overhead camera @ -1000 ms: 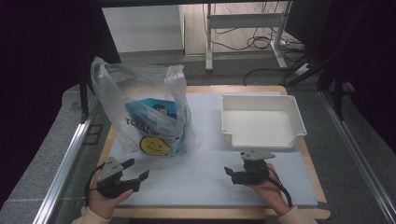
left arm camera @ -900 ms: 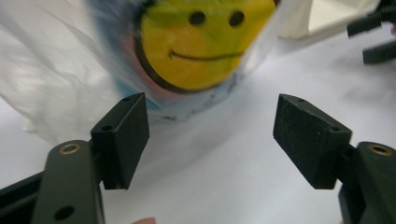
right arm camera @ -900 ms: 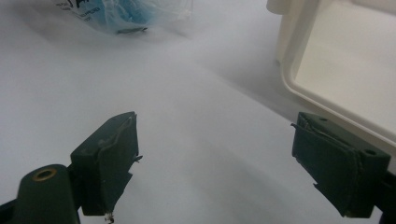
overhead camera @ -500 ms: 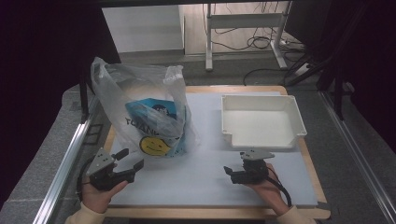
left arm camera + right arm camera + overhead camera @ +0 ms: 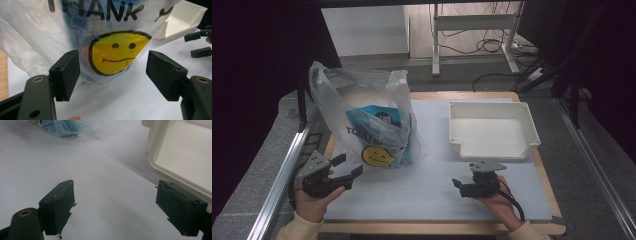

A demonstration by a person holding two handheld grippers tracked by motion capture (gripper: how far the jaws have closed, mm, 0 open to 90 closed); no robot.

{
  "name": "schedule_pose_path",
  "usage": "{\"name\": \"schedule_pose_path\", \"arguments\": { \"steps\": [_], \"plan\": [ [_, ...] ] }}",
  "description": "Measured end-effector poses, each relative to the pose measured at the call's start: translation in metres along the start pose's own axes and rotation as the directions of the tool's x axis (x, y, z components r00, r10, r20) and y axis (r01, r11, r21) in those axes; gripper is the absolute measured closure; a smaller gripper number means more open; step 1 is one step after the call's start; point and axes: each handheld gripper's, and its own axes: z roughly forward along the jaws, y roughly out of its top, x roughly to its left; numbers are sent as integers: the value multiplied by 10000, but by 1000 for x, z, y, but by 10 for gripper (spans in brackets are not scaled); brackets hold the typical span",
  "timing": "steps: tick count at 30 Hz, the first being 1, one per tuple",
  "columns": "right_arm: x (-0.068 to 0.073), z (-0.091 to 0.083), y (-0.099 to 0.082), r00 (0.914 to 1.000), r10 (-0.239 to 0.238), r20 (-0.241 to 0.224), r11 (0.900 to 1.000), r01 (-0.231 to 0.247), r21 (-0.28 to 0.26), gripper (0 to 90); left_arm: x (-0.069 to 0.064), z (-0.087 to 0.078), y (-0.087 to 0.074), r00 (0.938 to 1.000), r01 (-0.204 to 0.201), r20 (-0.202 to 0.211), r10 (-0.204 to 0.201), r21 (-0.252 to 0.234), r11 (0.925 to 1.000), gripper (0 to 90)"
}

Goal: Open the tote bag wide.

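Note:
A clear plastic bag [image 5: 367, 117] stands at the left of the white mat, printed with a yellow smiley [image 5: 377, 156] and holding a blue packet. My left gripper [image 5: 348, 166] hovers just in front of the bag's lower left corner, open, pointing at it. In the left gripper view the smiley [image 5: 117, 52] sits between the wide jaws, a little beyond the pads and untouched by them [image 5: 112, 72]. My right gripper [image 5: 458, 184] rests low over the mat in front of the white tray [image 5: 489, 150], open with nothing between its pads [image 5: 115, 207].
The white mat [image 5: 422, 195] covers a wooden table [image 5: 437, 229]. The tray [image 5: 160, 160] is empty and lies close to the right gripper's right jaw. A metal rail [image 5: 282, 180] runs along the table's left side. Bare mat lies between the two grippers.
My left gripper has lifted off the mat and drawn a little to the left, with its jaws still facing the bag. The right gripper has stayed where it was.

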Motion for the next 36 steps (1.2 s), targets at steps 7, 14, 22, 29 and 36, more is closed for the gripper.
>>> {"name": "schedule_pose_path", "arguments": {
  "steps": [7, 14, 22, 29, 36],
  "plan": [
    [1, 1, 0, 10000, -18, 40, 10000, 18, 30, 154, 7, -10, 7, 9996, 255, 105, -252, -233, 9994, 271],
    [0, 1, -1, 10000, -26, 54, 10000, 26, 93, 155, 13, -15, 16, 9991, 410, 131, -406, -340, 9986, 268],
    [1, 2, -1, 10000, -29, 61, 9999, 28, 167, 155, 24, -22, 31, 9982, 603, 35, -602, -522, 9968, 269],
    [0, 0, -1, 9999, 25, 122, 9999, -27, 146, 156, 36, -26, 44, 9967, 799, -77, -806, -680, 9945, 267],
    [0, 1, -1, 9999, 15, 116, 9998, -18, 195, 156, 39, -26, 55, 9971, 722, -196, -740, -798, 9942, 259]
  ]
}}
